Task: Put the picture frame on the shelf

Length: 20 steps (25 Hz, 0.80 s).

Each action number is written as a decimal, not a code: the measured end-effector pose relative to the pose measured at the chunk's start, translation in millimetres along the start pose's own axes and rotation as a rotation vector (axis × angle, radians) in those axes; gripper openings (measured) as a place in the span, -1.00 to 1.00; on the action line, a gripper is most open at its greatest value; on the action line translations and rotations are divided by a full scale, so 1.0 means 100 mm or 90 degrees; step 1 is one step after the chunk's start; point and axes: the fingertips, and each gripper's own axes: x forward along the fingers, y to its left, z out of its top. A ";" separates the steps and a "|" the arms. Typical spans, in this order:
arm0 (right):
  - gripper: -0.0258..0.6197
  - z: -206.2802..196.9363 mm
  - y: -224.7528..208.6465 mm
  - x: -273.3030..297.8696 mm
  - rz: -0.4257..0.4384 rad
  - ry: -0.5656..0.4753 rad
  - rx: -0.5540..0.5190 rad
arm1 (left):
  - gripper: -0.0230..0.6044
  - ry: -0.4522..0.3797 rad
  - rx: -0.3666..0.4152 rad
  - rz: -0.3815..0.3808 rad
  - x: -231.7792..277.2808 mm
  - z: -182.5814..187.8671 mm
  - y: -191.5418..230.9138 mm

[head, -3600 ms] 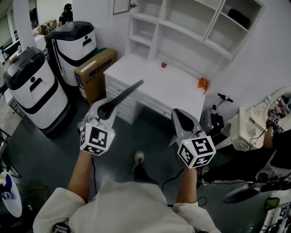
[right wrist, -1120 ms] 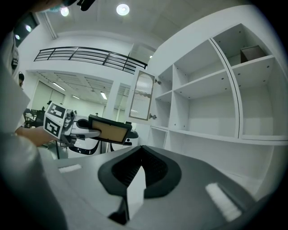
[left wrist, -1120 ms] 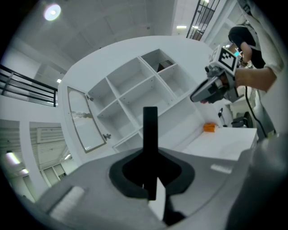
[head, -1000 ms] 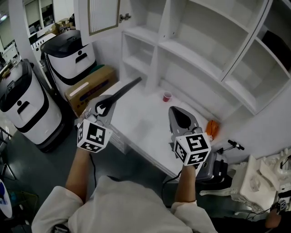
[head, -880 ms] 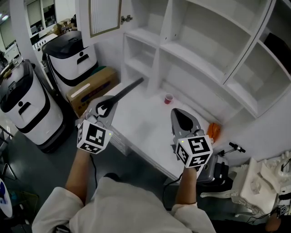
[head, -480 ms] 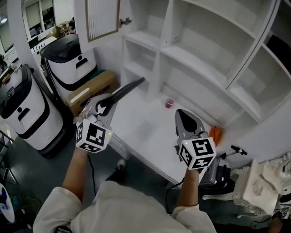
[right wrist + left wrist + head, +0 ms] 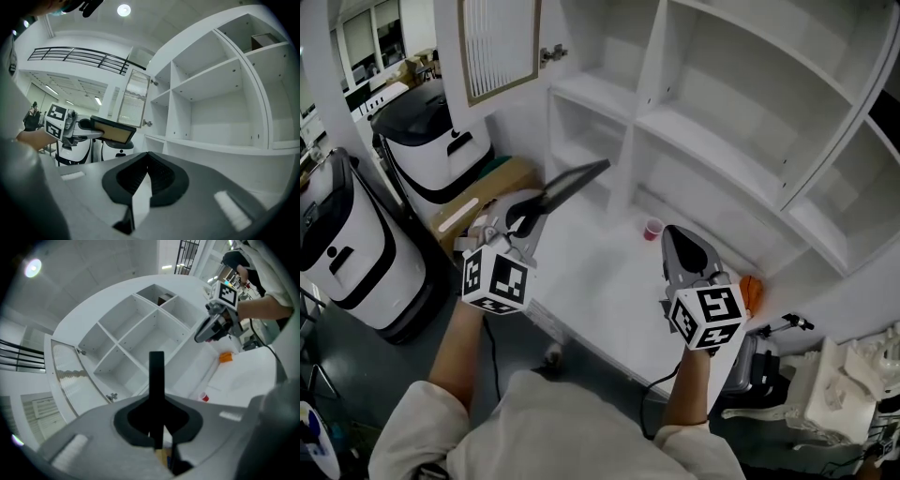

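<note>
Two grippers over the white bench (image 7: 600, 281): left gripper (image 7: 528, 210), jaws clamped on one edge of the picture frame (image 7: 574, 180), holds it aloft before the shelf (image 7: 712, 141). Right gripper (image 7: 680, 242), jaws pinched together, empty. Frame looks light, stiff, maybe fragile, so the rim's the place to hold.

The picture frame (image 7: 569, 186) in my left claw (image 7: 528, 211) has a matt black rim and a dull tan, cardboard-like face. The claw's shell is matt grey plastic. The shelf (image 7: 712, 155) looks smooth, painted white.
</note>
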 end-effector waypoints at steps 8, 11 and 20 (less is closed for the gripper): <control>-0.90 0.03 -0.19 0.59 -0.019 0.007 0.012 | -0.86 -0.008 0.036 -0.011 0.56 -0.19 0.38; -0.90 0.04 -0.23 0.79 -0.024 0.008 0.012 | -0.86 -0.012 0.054 -0.008 0.73 -0.25 0.52; -0.90 0.07 -0.29 1.26 -0.030 0.001 0.023 | -0.86 -0.022 0.095 -0.021 1.12 -0.42 0.77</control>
